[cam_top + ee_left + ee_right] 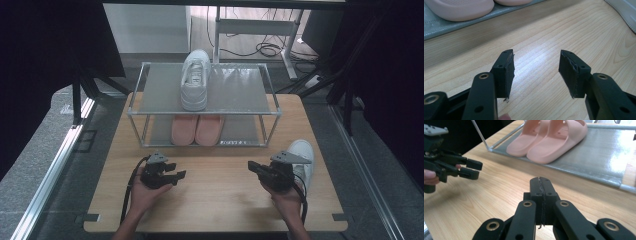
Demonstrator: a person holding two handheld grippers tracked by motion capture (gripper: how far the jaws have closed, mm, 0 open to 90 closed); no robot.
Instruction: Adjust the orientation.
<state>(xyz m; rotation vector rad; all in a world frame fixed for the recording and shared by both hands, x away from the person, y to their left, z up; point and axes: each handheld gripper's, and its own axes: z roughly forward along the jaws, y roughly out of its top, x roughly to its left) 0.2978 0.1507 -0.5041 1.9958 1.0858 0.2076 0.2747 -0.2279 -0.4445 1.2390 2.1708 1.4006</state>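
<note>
A two-tier metal shoe rack [140, 112] stands at the back of the wooden table [215, 200]. One white sneaker [195, 80] lies on its top shelf. A pair of pink slippers [196, 129] [549, 140] sits on the bottom shelf. Another white sneaker [303, 155] rests on the table at the right, just behind my right hand. My left gripper [180, 175] [536, 67] hovers over the table's front left, open, with bare wood between its pads. My right gripper [251, 165] [541, 182] is shut on nothing and points left toward the left gripper [475, 168].
Bare wood lies between the two grippers and in front of the rack. The table's edges drop to a grey floor with metal rails at the left and right. Black frame struts and cables stand behind the rack.
</note>
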